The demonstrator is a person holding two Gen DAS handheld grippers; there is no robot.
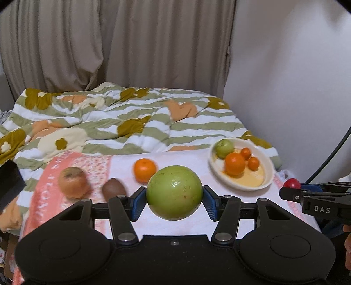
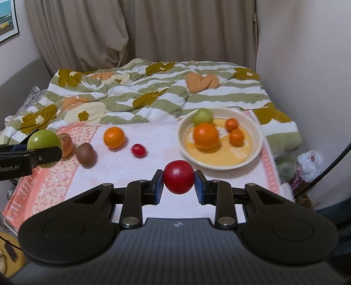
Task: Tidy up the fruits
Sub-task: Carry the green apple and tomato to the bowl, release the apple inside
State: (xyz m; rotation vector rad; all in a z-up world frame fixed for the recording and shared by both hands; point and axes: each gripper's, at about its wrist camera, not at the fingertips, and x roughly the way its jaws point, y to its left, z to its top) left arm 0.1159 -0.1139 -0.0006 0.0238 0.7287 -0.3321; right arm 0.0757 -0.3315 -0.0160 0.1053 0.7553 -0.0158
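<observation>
My left hand-held gripper [image 1: 174, 198] is clamped on a large green fruit [image 1: 174, 192], its blue pads [image 1: 137, 202] pressing either side, the fruit raised clear of the pink-and-white cloth [image 1: 122, 166] below. My right hand-held gripper [image 2: 178, 185] grips a round red fruit [image 2: 178, 176] the same way, jaws drawn in narrow around it, just in front of the cream bowl [image 2: 256, 151].

In the right wrist view the bowl holds a small green fruit [image 2: 203, 116] at its far rim, a big orange [image 2: 205, 136] at the centre and two small oranges [image 2: 236, 137] to the right. Loose on the cloth lie another orange [image 2: 114, 137], a small red fruit [image 2: 138, 150] near it, a brown kiwi [image 2: 86, 154] and, just beside that, a blurred yellowish-red apple [image 2: 67, 144] partly hidden behind the left hand-held gripper and its green load. From the left wrist view the same row reads apple, kiwi, orange from left to right, with the bowl at far right.

The cloth covers what I take to be a low desk, pushed against a bed with a rumpled quilt [image 1: 131, 118] in green and white stripes and ochre flowers. Beige curtains [image 2: 175, 32] hang behind; a pale wall [image 1: 285, 87] stands to the right. A framed picture [image 2: 8, 19] shows at the upper left, and a white plastic bag [image 2: 309, 162] sits on the floor at the right.
</observation>
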